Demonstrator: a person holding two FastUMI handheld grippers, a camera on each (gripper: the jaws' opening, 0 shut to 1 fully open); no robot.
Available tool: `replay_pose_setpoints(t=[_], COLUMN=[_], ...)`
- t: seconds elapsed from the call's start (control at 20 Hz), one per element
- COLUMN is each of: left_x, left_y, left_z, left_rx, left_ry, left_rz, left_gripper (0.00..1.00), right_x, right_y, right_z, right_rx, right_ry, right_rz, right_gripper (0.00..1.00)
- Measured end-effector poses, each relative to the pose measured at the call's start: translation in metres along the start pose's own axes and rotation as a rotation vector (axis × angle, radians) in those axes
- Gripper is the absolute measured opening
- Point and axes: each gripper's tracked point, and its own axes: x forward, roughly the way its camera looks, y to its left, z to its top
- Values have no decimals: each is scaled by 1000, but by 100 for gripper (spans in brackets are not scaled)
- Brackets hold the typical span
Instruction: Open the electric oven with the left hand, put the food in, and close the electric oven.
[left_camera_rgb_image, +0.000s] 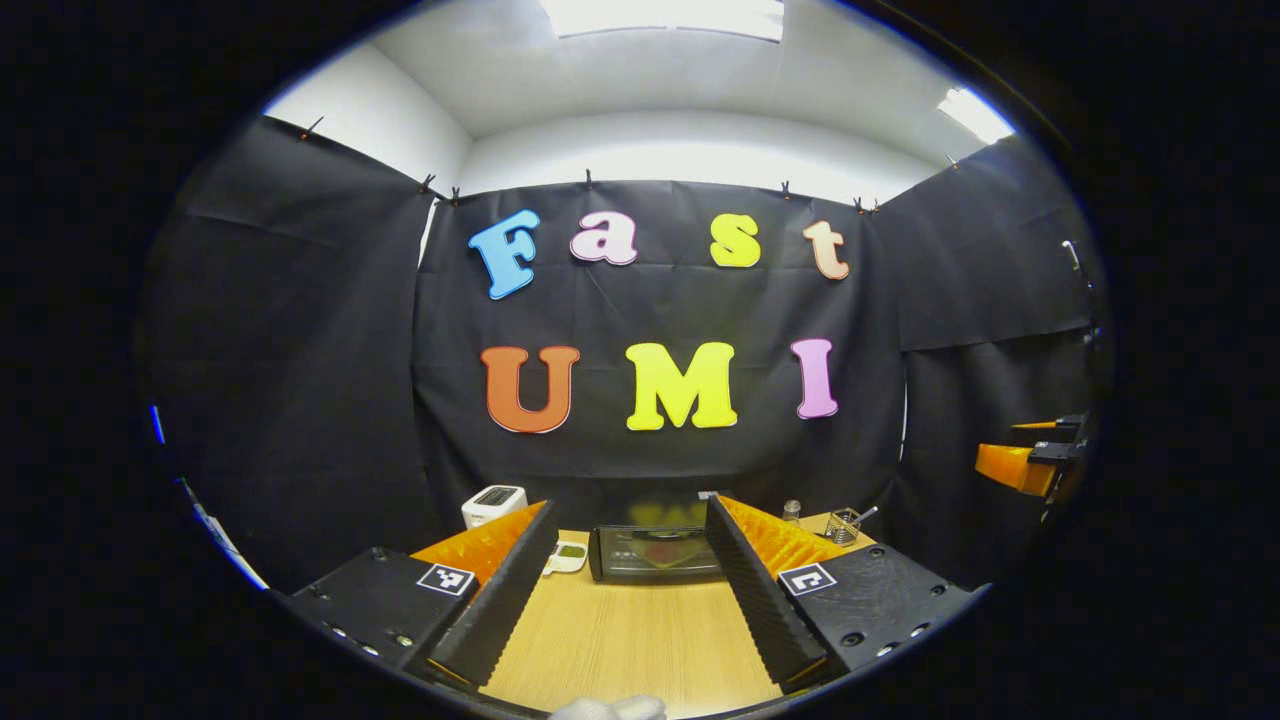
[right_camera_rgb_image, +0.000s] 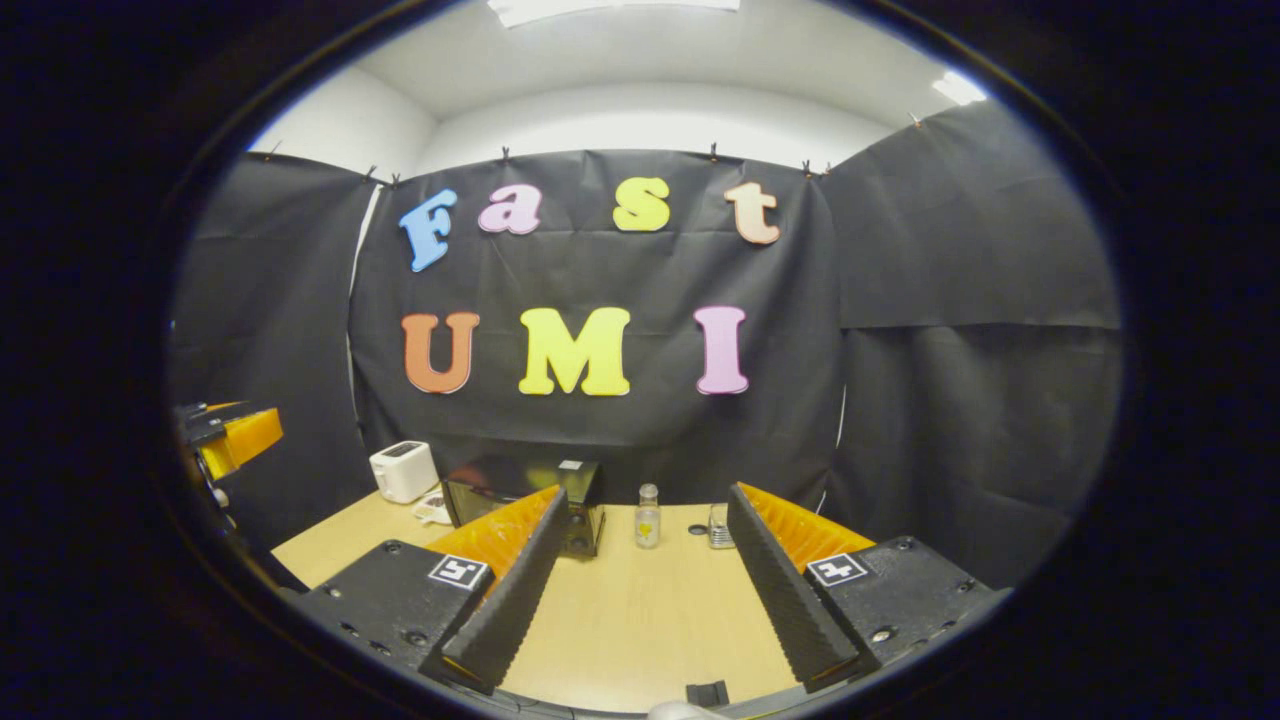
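A black electric oven (left_camera_rgb_image: 655, 553) with a glass door stands shut at the back of the wooden table (left_camera_rgb_image: 620, 650). My left gripper (left_camera_rgb_image: 630, 585) is open, well short of the oven, which lies straight ahead between its fingers. In the right gripper view the oven (right_camera_rgb_image: 520, 500) sits left of centre, partly behind my own left finger. My right gripper (right_camera_rgb_image: 645, 570) is open over the table (right_camera_rgb_image: 640, 620), nothing between its fingers. The right gripper (left_camera_rgb_image: 1030, 460) shows far right in the left gripper view, and the left gripper (right_camera_rgb_image: 225, 435) far left in the right gripper view. No food is clearly identifiable.
A white toaster (left_camera_rgb_image: 492, 503) stands left of the oven, with a small white device (left_camera_rgb_image: 568, 556) beside it. A small glass bottle (right_camera_rgb_image: 648, 515) and a wire holder (left_camera_rgb_image: 845, 525) stand to the oven's right. Something white (left_camera_rgb_image: 610, 708) lies at the near table edge.
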Motion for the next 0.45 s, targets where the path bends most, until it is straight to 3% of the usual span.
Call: replay_pose_setpoints(t=[0.3,0.35,0.4,0.45], left_x=[-7,-9,-9,-9], left_y=[1,2,3,3], left_z=[2,1,0,0], left_rx=[24,25,24,21], left_ry=[-3,-5,-4,-2], left_rz=[-6,-6,-7,-8], left_gripper=[94,84,94,84], right_x=[-8,-9,-10,-10], right_y=[11,12,14,13], right_z=[5,6,6,6], right_rx=[1,2,2,2], right_ry=[-23,-25,-24,-24], right_rz=[13,14,12,10], right_gripper=[96,96,96,100])
